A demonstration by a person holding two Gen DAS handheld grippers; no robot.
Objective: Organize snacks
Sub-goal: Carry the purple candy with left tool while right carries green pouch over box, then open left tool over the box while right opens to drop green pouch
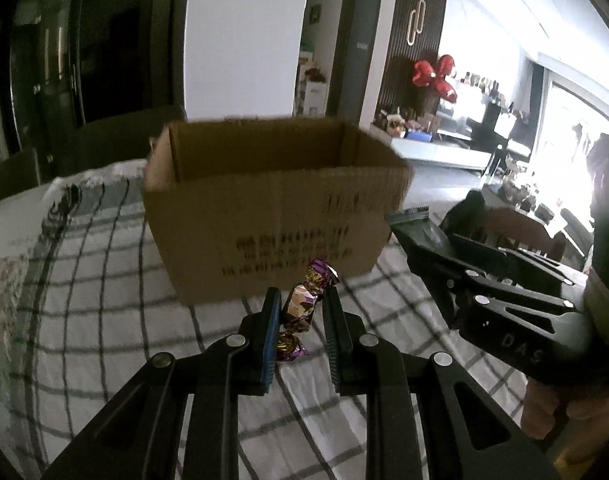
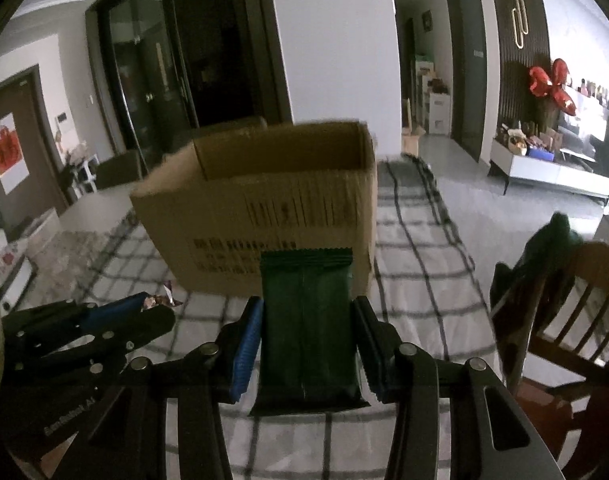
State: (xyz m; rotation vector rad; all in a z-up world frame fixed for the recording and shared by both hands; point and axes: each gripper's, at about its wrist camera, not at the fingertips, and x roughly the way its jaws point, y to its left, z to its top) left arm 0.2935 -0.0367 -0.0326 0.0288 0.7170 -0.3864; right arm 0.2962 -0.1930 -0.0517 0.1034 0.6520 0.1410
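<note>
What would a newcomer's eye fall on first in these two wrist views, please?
Probably the open cardboard box standing on the checked tablecloth, straight ahead of both grippers. Next, the loads: the left gripper pinches a purple foil candy, and the right gripper holds a dark green snack packet. A red bow stands out far right.

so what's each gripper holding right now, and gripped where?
Left gripper: purple-wrapped candy, clamped across its middle, twisted ends free. Right gripper: green snack packet, pinched by its two long side edges.
</note>
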